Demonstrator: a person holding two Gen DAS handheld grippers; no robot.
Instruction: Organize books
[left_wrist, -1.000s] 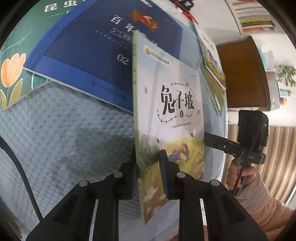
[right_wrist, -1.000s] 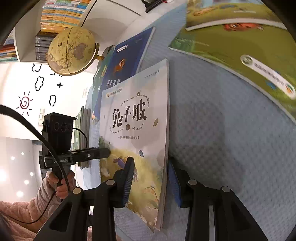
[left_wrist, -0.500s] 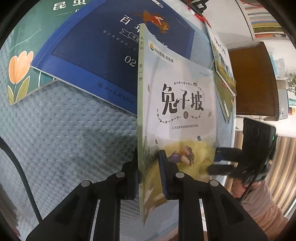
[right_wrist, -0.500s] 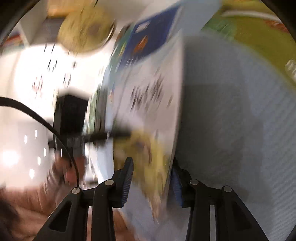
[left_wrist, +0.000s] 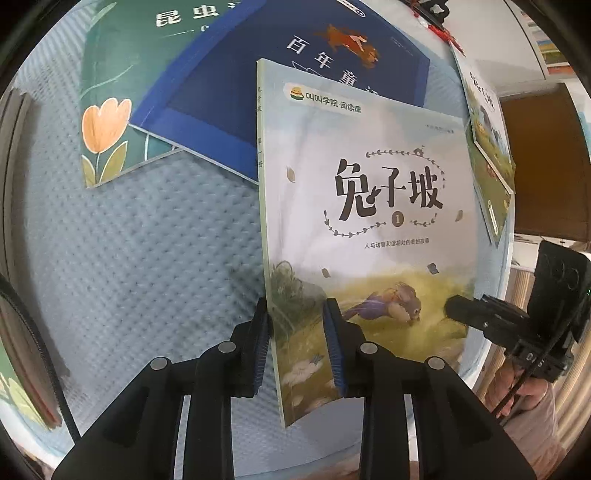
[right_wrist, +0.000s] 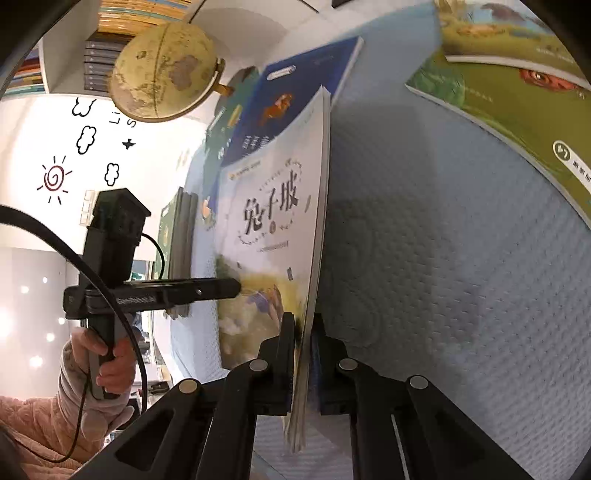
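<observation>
A thin white picture book (left_wrist: 369, 192) with a rabbit on its cover stands on edge above the blue textured mat (left_wrist: 129, 258). My left gripper (left_wrist: 297, 332) has the spine's lower end between its jaws. They are opening and stand wider than the book. My right gripper (right_wrist: 303, 325) is shut on the book's (right_wrist: 273, 206) opposite page edge, pads pressed on both sides. Each gripper shows in the other's view: the right (left_wrist: 458, 306) at the cover's lower right, the left (right_wrist: 232, 286) against the cover.
A dark blue book (left_wrist: 295, 74) overlaps a green tulip book (left_wrist: 110, 92) lying flat beyond. Two green books (right_wrist: 517, 92) lie at the mat's other side. A globe (right_wrist: 162, 70) and a row of upright books (right_wrist: 181, 229) stand farther left. A person's hand (right_wrist: 110, 365) holds the left gripper.
The right gripper's jaws closed onto the book's page edge. The left jaws spread a little, and the cover now faces the left camera more squarely.
</observation>
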